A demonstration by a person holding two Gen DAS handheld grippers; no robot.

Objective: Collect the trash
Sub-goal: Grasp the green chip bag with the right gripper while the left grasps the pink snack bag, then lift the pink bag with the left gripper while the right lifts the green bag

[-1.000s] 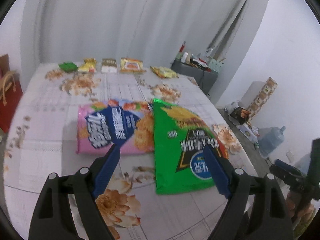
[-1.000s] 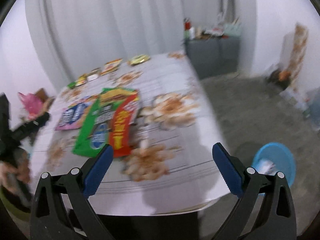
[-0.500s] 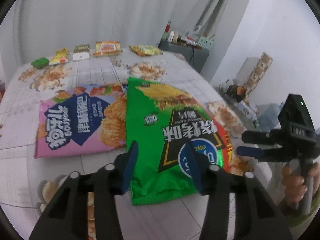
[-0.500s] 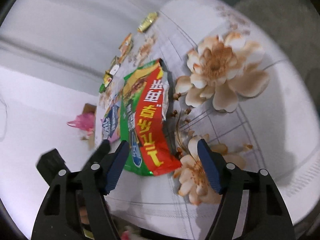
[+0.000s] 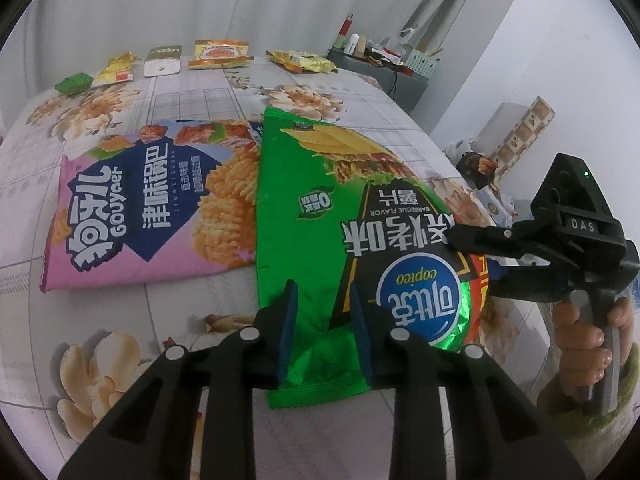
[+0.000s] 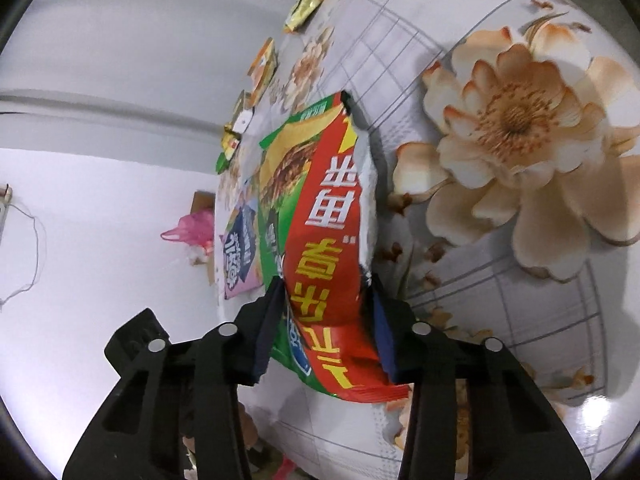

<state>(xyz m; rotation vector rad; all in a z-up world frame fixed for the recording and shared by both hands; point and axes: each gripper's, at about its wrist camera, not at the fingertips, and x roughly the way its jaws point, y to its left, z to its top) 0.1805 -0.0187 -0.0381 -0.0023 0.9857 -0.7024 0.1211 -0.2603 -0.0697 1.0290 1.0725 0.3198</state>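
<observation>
- the green chip bag (image 5: pixel 320 216) lay on the floral tablecloth (image 5: pixel 160 80), just right of the pink snack bag (image 5: pixel 152 208).
- the left gripper (image 5: pixel 322 328) had just been closing; its blue pads pinched the green bag's crumpled near edge at 6 o'clock.
- the right gripper (image 6: pixel 326 320), also closing, clasped the bag's red side (image 6: pixel 332 240).
- small wrappers (image 5: pixel 216 54) lined the far edge at 12 o'clock.

The green chip bag (image 5: pixel 320 216), glossy with a red strip along one side, lies flat near the table's (image 5: pixel 200 92) front edge, its near end crumpled. A pink snack bag (image 5: pixel 152 204) lies touching it, and small wrappers (image 5: pixel 218 54) line the far edge.
</observation>
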